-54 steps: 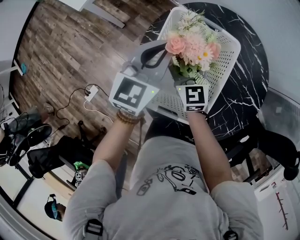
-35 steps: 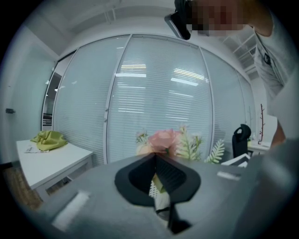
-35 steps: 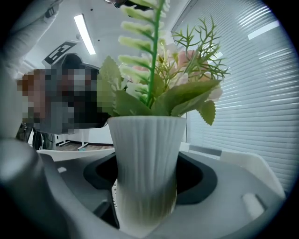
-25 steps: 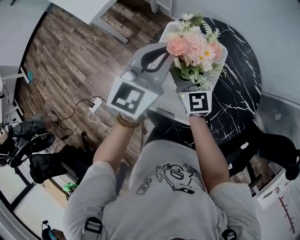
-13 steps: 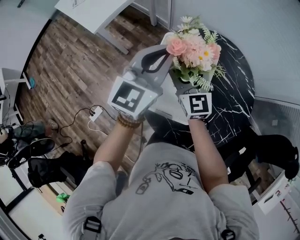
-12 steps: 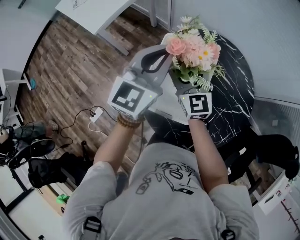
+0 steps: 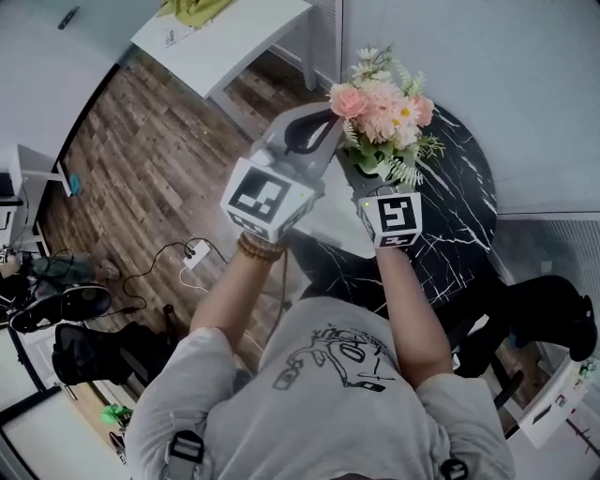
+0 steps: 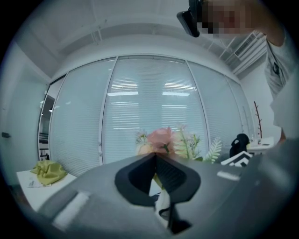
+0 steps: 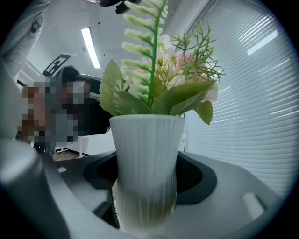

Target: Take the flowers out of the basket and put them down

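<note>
Pink and white flowers with green leaves stand in a white ribbed vase. My right gripper is shut on that vase and holds it upright above the black marble table. In the right gripper view the vase fills the gap between the jaws of the right gripper. My left gripper hangs just left of the flowers, its jaw tips together. The left gripper looks level toward the blooms. Only a white strip of the basket shows under the two grippers.
A white desk carrying a yellow-green cloth stands at the far left over the wooden floor. Cables and a power strip lie on that floor. A black chair is at the right. Frosted windows with blinds stand behind the table.
Both grippers and the flowers have risen away from the table. The basket, plain around the flowers earlier, is now almost wholly hidden beneath them.
</note>
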### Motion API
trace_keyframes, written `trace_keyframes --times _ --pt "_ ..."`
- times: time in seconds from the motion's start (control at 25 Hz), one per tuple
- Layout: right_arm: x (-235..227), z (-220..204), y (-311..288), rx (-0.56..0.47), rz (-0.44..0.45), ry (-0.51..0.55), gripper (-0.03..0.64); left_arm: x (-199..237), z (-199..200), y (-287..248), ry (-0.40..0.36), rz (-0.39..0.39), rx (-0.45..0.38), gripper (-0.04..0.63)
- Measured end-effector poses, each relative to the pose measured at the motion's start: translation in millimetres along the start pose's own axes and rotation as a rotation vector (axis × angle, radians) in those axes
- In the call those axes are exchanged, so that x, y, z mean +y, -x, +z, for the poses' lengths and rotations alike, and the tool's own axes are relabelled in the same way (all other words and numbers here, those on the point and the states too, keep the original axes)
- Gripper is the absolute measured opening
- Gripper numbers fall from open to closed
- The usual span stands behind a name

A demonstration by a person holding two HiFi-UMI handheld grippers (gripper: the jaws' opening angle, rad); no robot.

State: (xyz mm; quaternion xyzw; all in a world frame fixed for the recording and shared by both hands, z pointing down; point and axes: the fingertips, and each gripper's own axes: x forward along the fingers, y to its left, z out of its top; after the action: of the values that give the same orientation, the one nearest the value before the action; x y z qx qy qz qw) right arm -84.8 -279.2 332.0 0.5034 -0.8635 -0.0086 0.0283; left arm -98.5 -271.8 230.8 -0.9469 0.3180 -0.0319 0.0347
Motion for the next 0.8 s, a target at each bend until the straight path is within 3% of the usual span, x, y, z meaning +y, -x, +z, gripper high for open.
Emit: trace_keyframes --times 0.4,0.8 --pt "4 20 7 -0.002 0.013 0.001 0.35 -7 20 7 -0.023 0.002 0.001 0.003" --pt "-26 22 43 0.001 -0.053 0.019 0.35 -45 28 -18 -0.016 -0.073 -0.027 0.003"
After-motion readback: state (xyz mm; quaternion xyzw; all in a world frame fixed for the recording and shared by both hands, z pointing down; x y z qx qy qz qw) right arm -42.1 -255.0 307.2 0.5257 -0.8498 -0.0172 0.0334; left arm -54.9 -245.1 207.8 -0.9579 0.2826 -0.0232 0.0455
